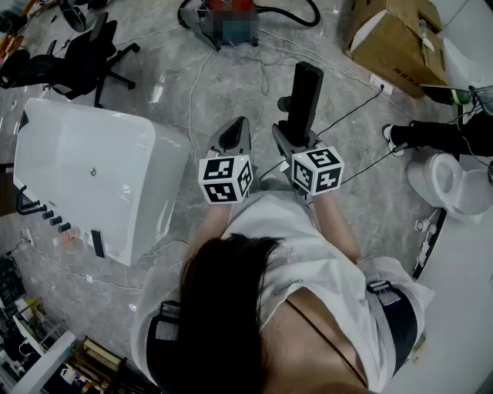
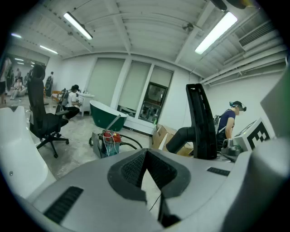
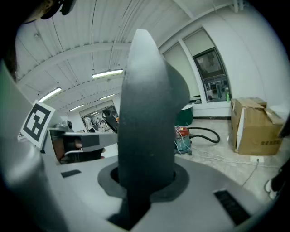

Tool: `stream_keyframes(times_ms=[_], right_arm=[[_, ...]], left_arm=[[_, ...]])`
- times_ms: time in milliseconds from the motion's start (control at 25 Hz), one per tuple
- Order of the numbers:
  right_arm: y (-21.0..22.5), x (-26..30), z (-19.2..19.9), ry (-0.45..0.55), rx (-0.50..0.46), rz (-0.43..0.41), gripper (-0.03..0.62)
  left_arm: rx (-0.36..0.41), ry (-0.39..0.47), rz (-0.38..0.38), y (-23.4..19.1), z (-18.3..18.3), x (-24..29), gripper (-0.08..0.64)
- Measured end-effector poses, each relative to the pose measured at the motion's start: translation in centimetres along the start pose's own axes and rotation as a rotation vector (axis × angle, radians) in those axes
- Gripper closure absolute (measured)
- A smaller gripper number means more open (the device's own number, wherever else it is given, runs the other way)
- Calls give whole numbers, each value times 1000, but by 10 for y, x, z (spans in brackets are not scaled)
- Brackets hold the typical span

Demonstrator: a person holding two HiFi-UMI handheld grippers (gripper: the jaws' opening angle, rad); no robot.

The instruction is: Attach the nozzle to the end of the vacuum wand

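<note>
Your right gripper [image 3: 144, 179] is clamped narrow on the base of the black nozzle [image 3: 147, 104], which sticks straight out past the jaws. Your left gripper [image 2: 146, 167] is closed tight, nothing in it. Its view catches the nozzle side-on, off to its right. Only the head view shows both grippers side by side, with the nozzle tip pointing toward the vacuum cleaner [image 1: 196, 17] and well apart from it.

I am wearing a white short-sleeved shirt [image 1: 308, 254] in the lower frame, with dark bands [image 1: 402, 319] circling both upper arms. Mid-frame, my grey left gripper [image 1: 235, 132] and right gripper [image 1: 293, 138] are each carrying a white cube [image 1: 226, 179] with black square markers, dark ribbed pads [image 2: 132, 170] lining the jaws.
</note>
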State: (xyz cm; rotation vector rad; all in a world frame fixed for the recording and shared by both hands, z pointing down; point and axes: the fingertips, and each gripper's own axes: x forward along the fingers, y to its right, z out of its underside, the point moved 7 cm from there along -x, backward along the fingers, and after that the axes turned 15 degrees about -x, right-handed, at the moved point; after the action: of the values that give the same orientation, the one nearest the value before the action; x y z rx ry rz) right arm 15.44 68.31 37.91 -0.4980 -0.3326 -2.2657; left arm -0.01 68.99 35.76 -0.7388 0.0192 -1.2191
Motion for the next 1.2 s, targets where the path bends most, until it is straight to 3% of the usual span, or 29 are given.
stream_keyframes(times_ms=[440, 680, 840, 1200], right_arm=[[8, -5, 4, -6, 0, -4, 520], [5, -7, 8, 11, -7, -56, 520], [6, -3, 7, 26, -5, -56, 520], [20, 14, -7, 38, -1, -39, 520]], left_arm=[[-2, 5, -4, 11, 6, 4, 558], [-14, 2, -19, 10, 14, 4, 558], [-7, -12, -44, 4, 16, 9, 558], [-9, -2, -24, -2, 3, 28, 558]])
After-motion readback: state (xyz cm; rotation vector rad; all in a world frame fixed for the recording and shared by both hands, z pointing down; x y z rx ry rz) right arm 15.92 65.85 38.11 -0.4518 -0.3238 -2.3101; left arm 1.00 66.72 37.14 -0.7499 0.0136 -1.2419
